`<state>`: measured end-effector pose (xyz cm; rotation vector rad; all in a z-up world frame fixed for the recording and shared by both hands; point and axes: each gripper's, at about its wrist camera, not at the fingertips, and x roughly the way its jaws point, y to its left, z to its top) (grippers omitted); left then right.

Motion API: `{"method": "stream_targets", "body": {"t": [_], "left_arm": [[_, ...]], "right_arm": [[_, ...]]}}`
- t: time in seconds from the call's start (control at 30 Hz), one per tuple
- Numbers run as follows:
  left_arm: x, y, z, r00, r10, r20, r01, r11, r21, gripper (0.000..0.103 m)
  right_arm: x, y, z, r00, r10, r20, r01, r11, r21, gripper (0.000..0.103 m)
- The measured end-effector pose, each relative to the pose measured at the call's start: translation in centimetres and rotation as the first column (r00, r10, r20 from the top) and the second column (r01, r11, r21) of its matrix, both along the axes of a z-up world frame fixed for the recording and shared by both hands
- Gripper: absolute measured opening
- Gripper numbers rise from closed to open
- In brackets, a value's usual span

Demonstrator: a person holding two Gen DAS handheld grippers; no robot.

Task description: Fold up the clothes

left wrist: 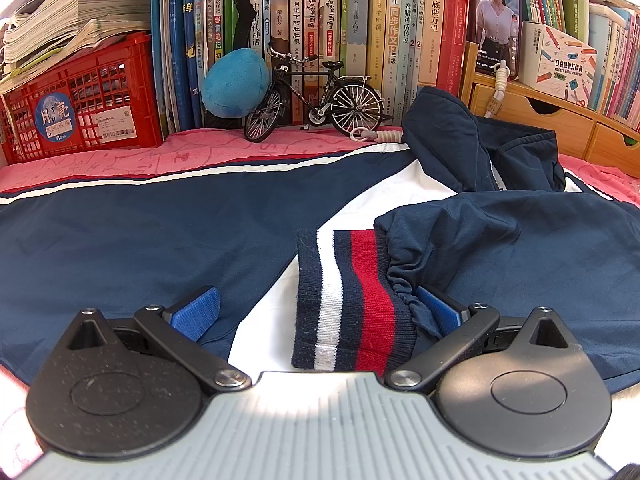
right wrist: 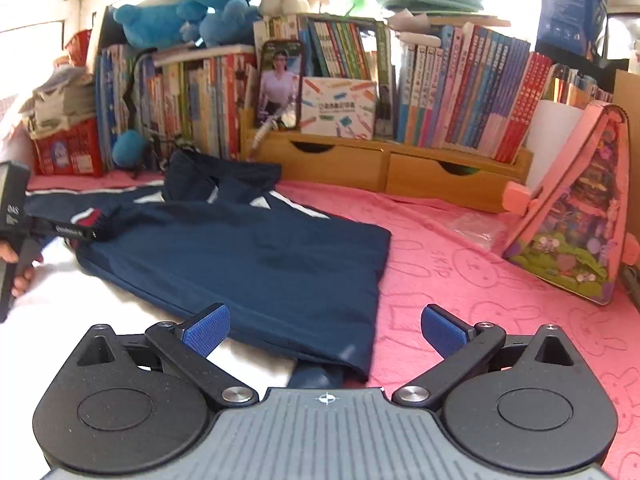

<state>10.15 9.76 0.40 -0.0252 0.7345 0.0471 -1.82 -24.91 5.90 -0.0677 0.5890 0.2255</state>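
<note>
A navy and white jacket (left wrist: 120, 240) lies spread on the pink cloth (left wrist: 100, 160). One sleeve is folded across it, ending in a ribbed cuff (left wrist: 352, 300) striped navy, white and red. My left gripper (left wrist: 318, 312) is open, its blue pads on either side of this cuff; the right pad (left wrist: 438, 312) touches the gathered sleeve end. In the right wrist view the jacket (right wrist: 248, 264) shows a folded navy panel with a straight right edge. My right gripper (right wrist: 325, 330) is open over the jacket's near corner, holding nothing. The left gripper (right wrist: 86, 234) reaches the cuff from the left, held by a hand (right wrist: 20, 276).
Books (left wrist: 360, 32), a red crate (left wrist: 80, 100), a blue plush (left wrist: 234, 82) and a toy bicycle (left wrist: 316, 100) line the back. A wooden drawer unit (right wrist: 384, 164) stands behind the jacket. A pink bag (right wrist: 576, 216) and a plastic wrapper (right wrist: 476, 228) lie at the right.
</note>
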Motion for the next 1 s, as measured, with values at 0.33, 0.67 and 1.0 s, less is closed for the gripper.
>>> {"method": "stream_targets", "body": {"t": [0.33, 0.67, 1.0], "left_arm": [[0.0, 0.1, 0.0, 1.000, -0.001, -0.001, 0.001, 1.000, 0.000, 0.103], [0.0, 0.0, 0.1, 1.000, 0.008, -0.004, -0.008, 1.000, 0.000, 0.103], [-3.9, 5.9, 7.0, 0.994, -0.056, 0.096, 0.070, 0.986, -0.152, 0.103]], "right_arm": [[6.7, 11.6, -2.7, 0.993, 0.116, -0.039, -0.112, 0.990, 0.090, 0.103], [9.1, 15.2, -6.6, 0.988, 0.083, -0.128, -0.083, 0.997, 0.005, 0.103], [7.9, 16.2, -5.8, 0.992, 0.087, -0.089, -0.090, 0.995, -0.031, 0.102]]}}
